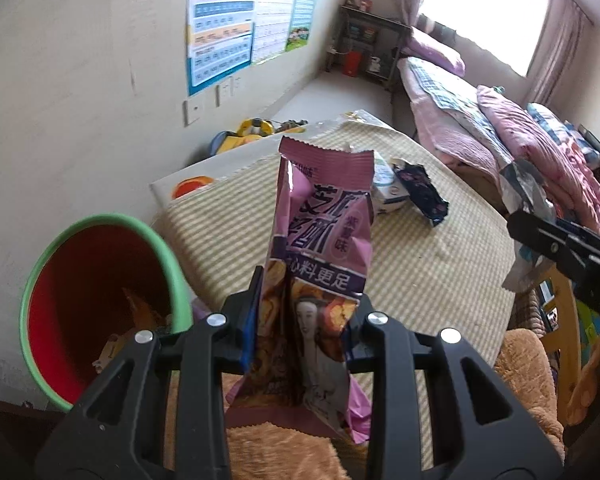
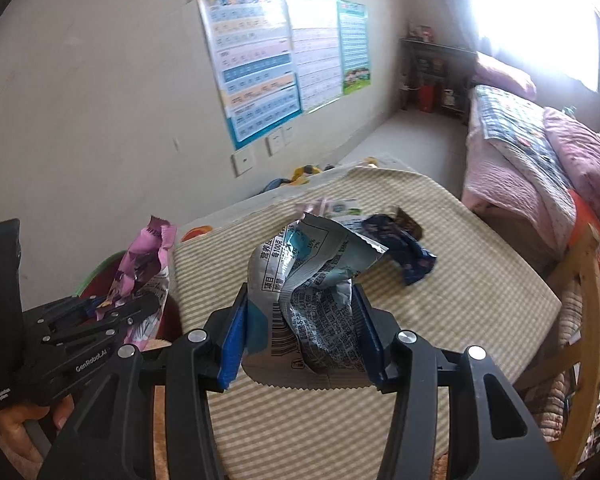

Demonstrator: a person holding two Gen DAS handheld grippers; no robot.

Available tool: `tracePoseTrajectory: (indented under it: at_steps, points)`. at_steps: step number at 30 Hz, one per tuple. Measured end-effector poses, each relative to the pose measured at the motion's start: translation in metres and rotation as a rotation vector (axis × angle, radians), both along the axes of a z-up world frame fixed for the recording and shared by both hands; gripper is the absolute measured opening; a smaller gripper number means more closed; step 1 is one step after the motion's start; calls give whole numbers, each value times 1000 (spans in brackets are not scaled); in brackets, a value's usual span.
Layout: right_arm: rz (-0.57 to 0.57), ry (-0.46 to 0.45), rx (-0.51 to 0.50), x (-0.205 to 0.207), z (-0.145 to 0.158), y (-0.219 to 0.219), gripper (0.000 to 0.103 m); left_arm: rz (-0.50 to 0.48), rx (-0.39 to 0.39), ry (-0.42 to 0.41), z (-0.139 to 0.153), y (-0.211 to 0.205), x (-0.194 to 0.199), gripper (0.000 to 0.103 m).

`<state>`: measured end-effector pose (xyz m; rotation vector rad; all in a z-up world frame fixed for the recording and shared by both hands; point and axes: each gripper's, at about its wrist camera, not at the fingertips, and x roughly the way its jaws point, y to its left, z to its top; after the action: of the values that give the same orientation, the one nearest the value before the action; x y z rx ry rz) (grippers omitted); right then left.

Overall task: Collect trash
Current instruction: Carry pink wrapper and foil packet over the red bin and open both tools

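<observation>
Purple snack wrapper (image 1: pixel 320 264) pinched upright between the left gripper (image 1: pixel 306 316) jaws, top sticking well above the fingertips, bottom hanging below them. Left of those jaws and lower: red bin with green rim (image 1: pixel 100 280), some trash already inside. Right gripper (image 2: pixel 300 328) jaws clamped on a crumpled white-and-teal wrapper (image 2: pixel 312 280), blue pads pressing both sides. Beyond both jaws, striped green-and-cream mat (image 1: pixel 440 272) on the table; on it, past the right fingertips, a dark navy wrapper (image 2: pixel 408 256) and just beside it another white-and-teal wrapper (image 1: pixel 386 184), both loose. In the right wrist view the left gripper shows at left, purple wrapper over the bin.
</observation>
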<state>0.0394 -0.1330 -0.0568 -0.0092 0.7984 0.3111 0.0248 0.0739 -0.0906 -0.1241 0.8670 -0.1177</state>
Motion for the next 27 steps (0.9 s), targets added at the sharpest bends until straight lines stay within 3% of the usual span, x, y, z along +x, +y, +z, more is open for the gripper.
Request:
tracePoseTrajectory:
  at_steps: [8,27]
  points:
    - [47,8,-32,2,-1,30,48,72,-29,-17,5,35,-6,30]
    - [228,48,-29,13,-14,118,48,249,-48,32,-20,108,-19,30]
